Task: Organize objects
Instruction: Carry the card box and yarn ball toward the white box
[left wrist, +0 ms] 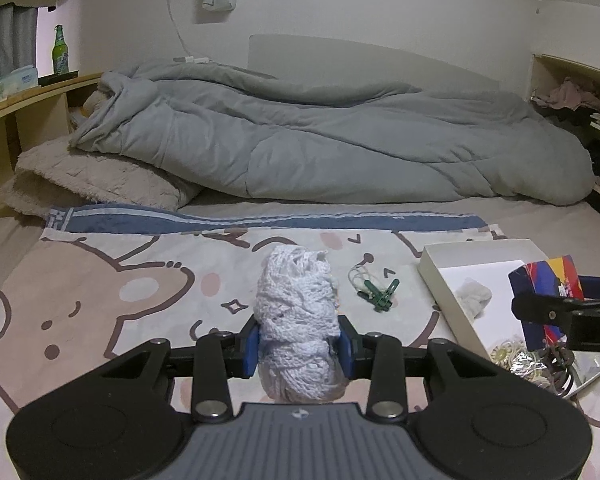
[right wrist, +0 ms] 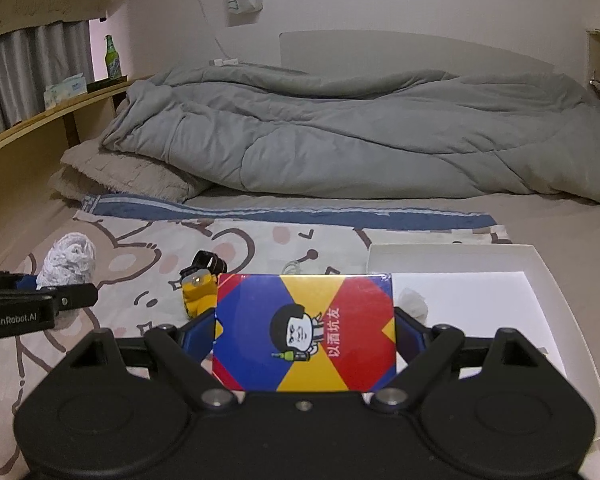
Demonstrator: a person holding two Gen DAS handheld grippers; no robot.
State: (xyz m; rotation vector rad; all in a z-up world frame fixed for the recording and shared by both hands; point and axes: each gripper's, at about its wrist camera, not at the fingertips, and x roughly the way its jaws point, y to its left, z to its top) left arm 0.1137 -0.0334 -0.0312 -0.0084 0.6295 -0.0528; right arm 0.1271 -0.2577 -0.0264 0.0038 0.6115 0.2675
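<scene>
My left gripper (left wrist: 299, 346) is shut on a bundle of white netted cloth (left wrist: 296, 312), held upright above the cartoon-print sheet (left wrist: 120, 288). The same bundle (right wrist: 66, 264) shows at the left of the right wrist view, in the left gripper (right wrist: 66, 294). My right gripper (right wrist: 305, 334) is shut on a flat box printed in blue, yellow and red (right wrist: 304, 332), gripped by its two side edges. That box (left wrist: 548, 300) appears at the right edge of the left wrist view, over a white open box (left wrist: 432, 276). The white box (right wrist: 452, 256) holds a small white wad (right wrist: 414, 300).
Green clothes pegs with a white cord (left wrist: 378, 290) lie on the sheet beside the white box. A yellow and black gadget (right wrist: 199, 288) lies left of the colourful box. Rubber bands and foil (left wrist: 520, 358) lie in the white box. A grey duvet (left wrist: 320, 140) fills the bed's far side.
</scene>
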